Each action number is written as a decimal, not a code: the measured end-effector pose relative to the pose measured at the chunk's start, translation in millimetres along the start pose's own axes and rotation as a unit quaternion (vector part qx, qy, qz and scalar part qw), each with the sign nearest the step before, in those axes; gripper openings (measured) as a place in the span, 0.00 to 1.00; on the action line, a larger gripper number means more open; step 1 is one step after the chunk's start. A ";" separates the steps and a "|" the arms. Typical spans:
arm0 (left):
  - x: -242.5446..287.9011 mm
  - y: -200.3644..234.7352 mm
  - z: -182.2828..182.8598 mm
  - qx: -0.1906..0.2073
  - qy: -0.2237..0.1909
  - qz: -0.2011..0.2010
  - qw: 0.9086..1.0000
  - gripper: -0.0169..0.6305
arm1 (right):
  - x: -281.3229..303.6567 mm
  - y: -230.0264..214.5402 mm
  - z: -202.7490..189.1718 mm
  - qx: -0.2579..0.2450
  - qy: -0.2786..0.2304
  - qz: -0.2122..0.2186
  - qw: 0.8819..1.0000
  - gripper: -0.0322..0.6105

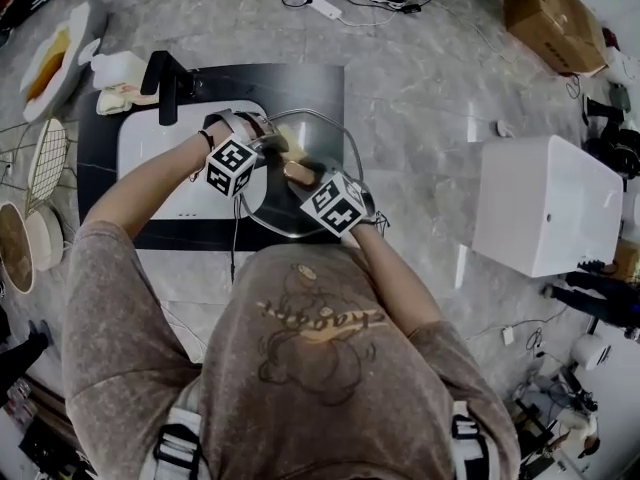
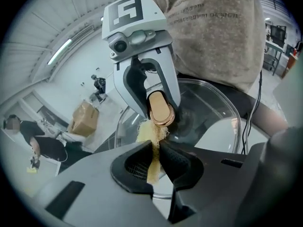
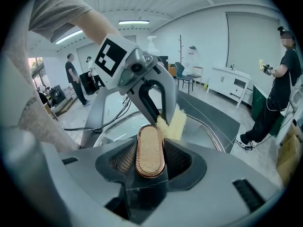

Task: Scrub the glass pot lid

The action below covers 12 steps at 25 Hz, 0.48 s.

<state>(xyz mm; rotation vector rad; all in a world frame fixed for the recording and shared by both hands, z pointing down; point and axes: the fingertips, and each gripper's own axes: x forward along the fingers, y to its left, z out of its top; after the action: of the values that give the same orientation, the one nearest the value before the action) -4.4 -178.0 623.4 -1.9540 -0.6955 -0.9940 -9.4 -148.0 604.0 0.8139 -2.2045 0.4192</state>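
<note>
From the head view, the person leans over the sink (image 1: pixel 145 133) set in the black table (image 1: pixel 300 86). The glass lid (image 1: pixel 342 146) is tilted above the sink. The right hand-held gripper (image 1: pixel 305 176) is clamped on the lid's copper handle (image 1: pixel 297 171). The left hand-held gripper (image 1: pixel 275 148) sits just beside that handle with a yellow sponge (image 1: pixel 290 136).

In the left gripper view, its jaws are pinched shut on a thin edge of the sponge. The frayed end of the sponge touches the glass right next to the handle.

In the right gripper view, the jaws close on the handle from both sides, and the sponge is just behind it.

The lid hangs from that one smooth handle. Hard scrubbing away from the handle could twist the lid in the grip or knock it loose into the sink. The thinly pinched sponge could also pull free.
</note>
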 end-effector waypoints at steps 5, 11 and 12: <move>-9.4 -19.4 -3.1 -0.036 0.022 0.008 0.999 0.12 | -0.1 0.4 -2.5 0.005 -0.001 0.004 1.000 0.32; -17.2 -42.5 -3.5 -0.101 0.049 0.035 0.993 0.12 | 1.3 3.1 -2.7 0.021 0.001 0.012 1.000 0.32; -16.9 -43.5 -2.8 -0.111 0.059 0.043 0.991 0.12 | 1.7 3.1 -2.6 0.023 0.002 0.014 1.000 0.32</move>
<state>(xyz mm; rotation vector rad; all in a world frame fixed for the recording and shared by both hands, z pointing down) -47.2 -159.8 628.3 -2.0773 -0.4452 -1.1632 -11.0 -145.1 606.9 0.8065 -2.2118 0.4862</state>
